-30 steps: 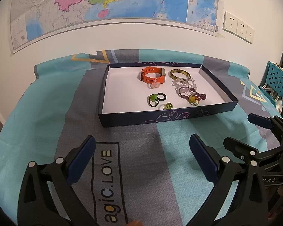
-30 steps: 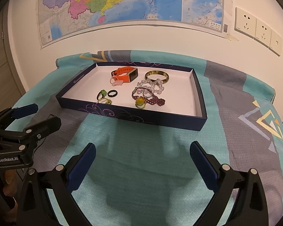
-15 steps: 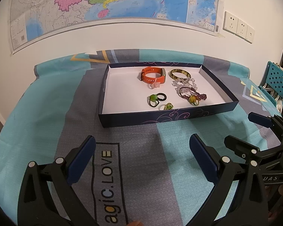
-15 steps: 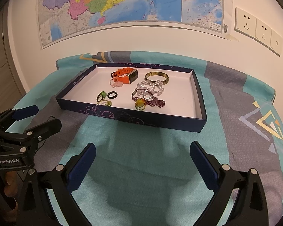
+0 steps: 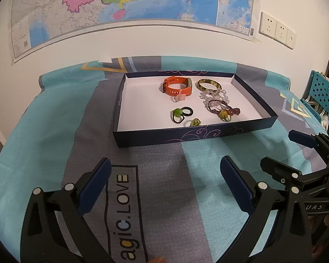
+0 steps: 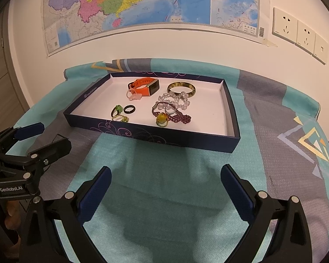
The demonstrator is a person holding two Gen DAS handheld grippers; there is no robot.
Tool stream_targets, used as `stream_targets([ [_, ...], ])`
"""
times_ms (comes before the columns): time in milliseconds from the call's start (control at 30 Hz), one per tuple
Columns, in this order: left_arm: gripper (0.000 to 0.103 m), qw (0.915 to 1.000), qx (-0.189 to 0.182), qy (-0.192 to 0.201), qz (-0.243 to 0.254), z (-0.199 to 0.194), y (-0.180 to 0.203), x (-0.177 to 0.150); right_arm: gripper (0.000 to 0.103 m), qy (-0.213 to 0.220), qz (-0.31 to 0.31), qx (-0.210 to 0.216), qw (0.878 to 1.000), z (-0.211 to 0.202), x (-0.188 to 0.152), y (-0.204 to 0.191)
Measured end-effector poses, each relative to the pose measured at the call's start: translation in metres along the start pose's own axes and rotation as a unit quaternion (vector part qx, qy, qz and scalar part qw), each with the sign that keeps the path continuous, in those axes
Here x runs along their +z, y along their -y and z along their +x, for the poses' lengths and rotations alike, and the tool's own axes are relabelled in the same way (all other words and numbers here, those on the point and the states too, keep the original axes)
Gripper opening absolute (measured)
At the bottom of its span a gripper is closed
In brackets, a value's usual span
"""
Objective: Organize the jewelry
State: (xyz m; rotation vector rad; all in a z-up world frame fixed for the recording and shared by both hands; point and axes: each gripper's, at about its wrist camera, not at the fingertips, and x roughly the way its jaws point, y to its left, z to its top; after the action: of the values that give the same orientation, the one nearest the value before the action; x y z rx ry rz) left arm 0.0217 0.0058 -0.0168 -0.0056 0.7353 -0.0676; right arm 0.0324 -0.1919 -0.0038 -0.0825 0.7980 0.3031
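Orange and stiff-looking, the watch (image 5: 177,85) at upper centre of the tray (image 5: 195,134) likely lifts lightly by its strap, while both tools, left tool (image 5: 164,186) and right tool (image 6: 164,188), gape empty.

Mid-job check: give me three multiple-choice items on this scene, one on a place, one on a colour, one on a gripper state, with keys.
1. Where is the black ring?
A. inside the tray
B. on the cloth
C. in a gripper

2. What colour is the watch strap?
A. blue
B. orange
C. white

3. How is the right hand-held gripper?
A. shut on a bracelet
B. shut, empty
C. open

Key: 1 A, it lies on the white floor of the tray; 2 B, the strap is plainly orange; 3 C, its fingers stand wide apart over the cloth, holding nothing.
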Motion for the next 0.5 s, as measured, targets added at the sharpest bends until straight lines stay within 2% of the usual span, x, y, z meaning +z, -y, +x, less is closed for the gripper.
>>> stream_targets([
  [500,0.098,1.0,0.001,0.0,0.005,-0.0012,0.0022,-0.001,0.096,0.0,0.0,-0.001,1.0,0.0006,-0.0006,0.0013],
])
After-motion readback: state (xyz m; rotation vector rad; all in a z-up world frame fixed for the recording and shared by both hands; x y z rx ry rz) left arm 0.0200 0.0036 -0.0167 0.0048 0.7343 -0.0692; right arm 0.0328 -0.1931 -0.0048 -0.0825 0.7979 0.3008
